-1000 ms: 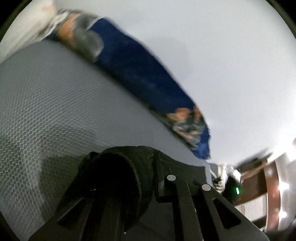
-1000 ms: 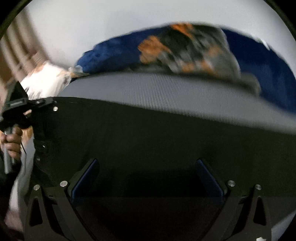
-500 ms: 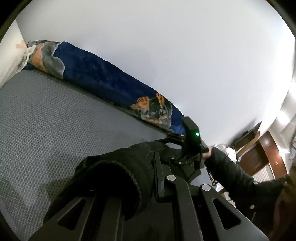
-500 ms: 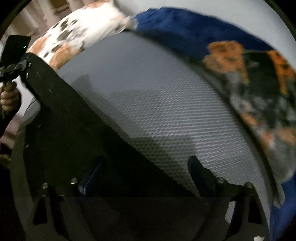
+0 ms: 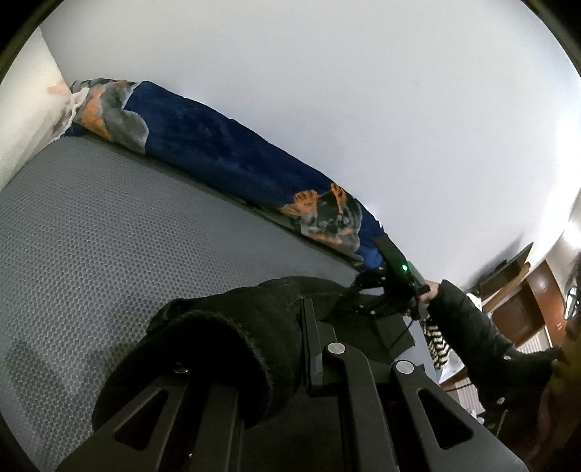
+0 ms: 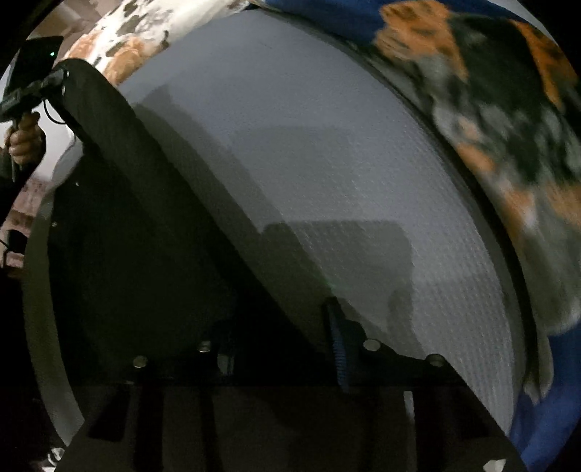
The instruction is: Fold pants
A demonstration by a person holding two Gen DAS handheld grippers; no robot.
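The black pants (image 6: 120, 232) lie across the grey mesh mattress (image 6: 326, 174), filling the left of the right wrist view. My right gripper (image 6: 279, 348) points down over their near edge. Its jaws are closing, with dark fabric between them and a gap still showing beside the blue pad (image 6: 337, 348). My left gripper (image 5: 290, 319) is shut on a bunched end of the pants (image 5: 225, 337), which wraps over its fingers. From the left wrist view the right gripper (image 5: 366, 290) sits at the other end of the pants. The left gripper (image 6: 54, 78) shows at the far corner.
A blue blanket (image 5: 218, 152) with orange and grey print runs along the white wall (image 5: 363, 90) at the mattress's far edge. A white patterned pillow (image 6: 127, 32) lies at one end. The person's dark sleeve (image 5: 468, 326) and brown furniture (image 5: 526, 301) stand at the right.
My right gripper rolled and tipped down toward the mattress while its jaws narrowed from wide open. My left gripper lifted its end of the pants; the right gripper and sleeve came into its view.
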